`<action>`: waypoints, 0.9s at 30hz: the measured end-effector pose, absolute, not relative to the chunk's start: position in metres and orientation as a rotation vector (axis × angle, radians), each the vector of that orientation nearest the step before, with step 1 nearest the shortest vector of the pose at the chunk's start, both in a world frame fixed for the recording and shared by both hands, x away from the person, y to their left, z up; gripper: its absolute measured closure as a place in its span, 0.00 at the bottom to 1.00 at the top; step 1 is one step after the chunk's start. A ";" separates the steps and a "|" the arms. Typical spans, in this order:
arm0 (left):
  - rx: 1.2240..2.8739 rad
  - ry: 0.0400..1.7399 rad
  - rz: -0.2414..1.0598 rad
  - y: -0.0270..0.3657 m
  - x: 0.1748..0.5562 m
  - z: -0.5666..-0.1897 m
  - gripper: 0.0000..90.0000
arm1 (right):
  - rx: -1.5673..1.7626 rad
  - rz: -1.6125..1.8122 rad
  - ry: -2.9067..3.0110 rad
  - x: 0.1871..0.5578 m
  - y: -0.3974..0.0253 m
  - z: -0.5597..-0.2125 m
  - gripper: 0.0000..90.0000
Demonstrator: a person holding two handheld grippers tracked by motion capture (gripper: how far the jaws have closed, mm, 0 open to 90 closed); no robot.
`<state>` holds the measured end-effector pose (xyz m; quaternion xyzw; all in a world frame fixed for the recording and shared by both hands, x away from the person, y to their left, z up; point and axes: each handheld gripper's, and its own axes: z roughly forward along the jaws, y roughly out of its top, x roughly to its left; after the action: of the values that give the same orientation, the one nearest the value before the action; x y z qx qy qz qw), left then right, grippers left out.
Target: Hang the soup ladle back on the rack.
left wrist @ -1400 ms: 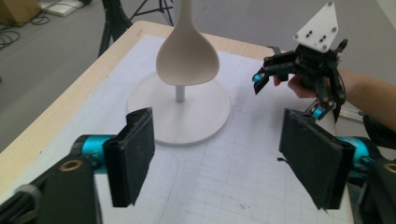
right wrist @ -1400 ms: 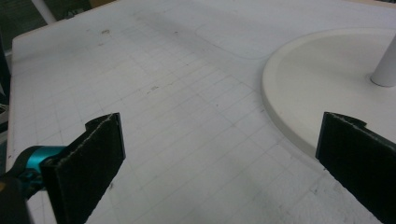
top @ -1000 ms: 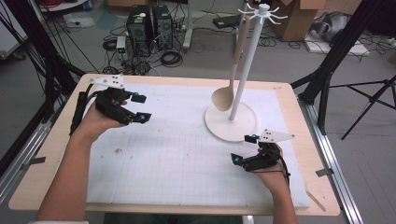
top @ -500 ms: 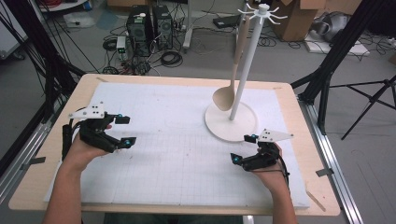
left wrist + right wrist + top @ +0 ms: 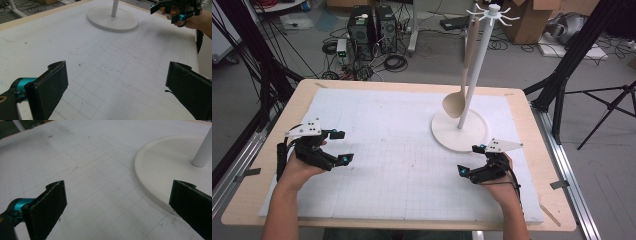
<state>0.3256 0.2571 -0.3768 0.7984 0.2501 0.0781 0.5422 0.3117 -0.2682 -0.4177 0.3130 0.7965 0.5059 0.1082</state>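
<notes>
The left tool (image 5: 338,147) sits low over the near-left part of the white gridded mat (image 5: 387,150), its jaws spread wide apart with nothing between them; in the left gripper view (image 5: 117,90) bare mat shows in the gap. The right tool (image 5: 471,160) is at the near-right of the mat, just beside the round base (image 5: 447,135) of the white stand (image 5: 474,70), jaws likewise wide apart and empty. The right gripper view (image 5: 117,207) shows one jaw over the rim of that base (image 5: 160,175). A beige spoon (image 5: 455,102) hangs from a hook near the stand's top, its bowl low beside the pole above the base. The mat covers most of the wooden table (image 5: 272,200). Beyond the table, computer towers (image 5: 369,25), cables and cardboard boxes (image 5: 532,20) lie on the floor.
</notes>
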 end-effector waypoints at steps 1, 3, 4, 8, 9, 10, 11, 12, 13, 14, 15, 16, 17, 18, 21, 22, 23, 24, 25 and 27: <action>1.903 0.588 0.187 0.257 0.326 -0.378 0.05 | 0.920 1.487 2.343 0.312 -0.268 -0.418 0.00; 1.903 0.590 0.183 0.257 0.326 -0.379 0.03 | 0.922 1.491 2.341 0.311 -0.269 -0.417 0.00; 1.907 0.586 0.181 0.258 0.326 -0.379 0.03 | 0.919 1.493 2.340 0.312 -0.269 -0.417 0.00; 1.916 0.593 0.175 0.258 0.327 -0.383 0.02 | 0.922 1.509 2.324 0.312 -0.271 -0.417 0.00; 1.916 0.599 0.173 0.257 0.327 -0.384 0.02 | 0.927 1.511 2.323 0.311 -0.272 -0.416 0.00; 1.915 0.595 0.172 0.258 0.327 -0.385 0.02 | 0.933 1.514 2.322 0.311 -0.273 -0.416 0.00; 1.911 0.599 0.173 0.259 0.327 -0.386 0.02 | 0.931 1.517 2.318 0.311 -0.273 -0.416 0.00; 1.909 0.599 0.179 0.260 0.327 -0.386 0.02 | 0.930 1.520 2.315 0.311 -0.274 -0.415 0.00; 1.909 0.596 0.181 0.261 0.326 -0.385 0.02 | 0.929 1.522 2.313 0.311 -0.274 -0.415 0.00; 1.899 0.596 0.183 0.262 0.326 -0.385 0.02 | 0.930 1.520 2.314 0.311 -0.274 -0.415 0.00; 1.893 0.598 0.188 0.263 0.325 -0.384 0.02 | 0.934 1.518 2.316 0.311 -0.273 -0.416 0.00; 1.886 0.600 0.193 0.264 0.324 -0.384 0.02 | 0.926 1.514 2.320 0.311 -0.273 -0.416 0.00; 1.878 0.598 0.195 0.266 0.324 -0.383 0.02 | 0.925 1.509 2.327 0.312 -0.271 -0.417 0.00; 1.868 0.600 0.196 0.267 0.324 -0.383 0.02 | 0.922 1.504 2.331 0.312 -0.271 -0.417 0.00; 1.869 0.596 0.195 0.267 0.324 -0.383 0.02 | 0.926 1.498 2.340 0.312 -0.270 -0.417 0.00; 1.874 0.596 0.198 0.267 0.324 -0.384 0.02 | 0.926 1.495 2.342 0.312 -0.269 -0.418 0.00; 1.876 0.595 0.193 0.266 0.323 -0.384 0.02 | 0.927 1.492 2.344 0.311 -0.269 -0.417 0.00; 1.876 0.595 0.194 0.266 0.324 -0.385 0.02 | 0.922 1.488 2.341 0.311 -0.269 -0.417 0.00; 1.879 0.596 0.192 0.265 0.324 -0.385 0.02 | 0.925 1.488 2.345 0.311 -0.268 -0.417 0.00; 1.888 0.592 0.190 0.265 0.324 -0.385 0.02 | 0.919 1.481 2.346 0.311 -0.268 -0.418 0.00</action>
<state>0.3240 0.2648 -0.3855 0.7960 0.2495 0.0799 0.5456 0.3113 -0.2681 -0.4176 0.3126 0.7978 0.5038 0.1093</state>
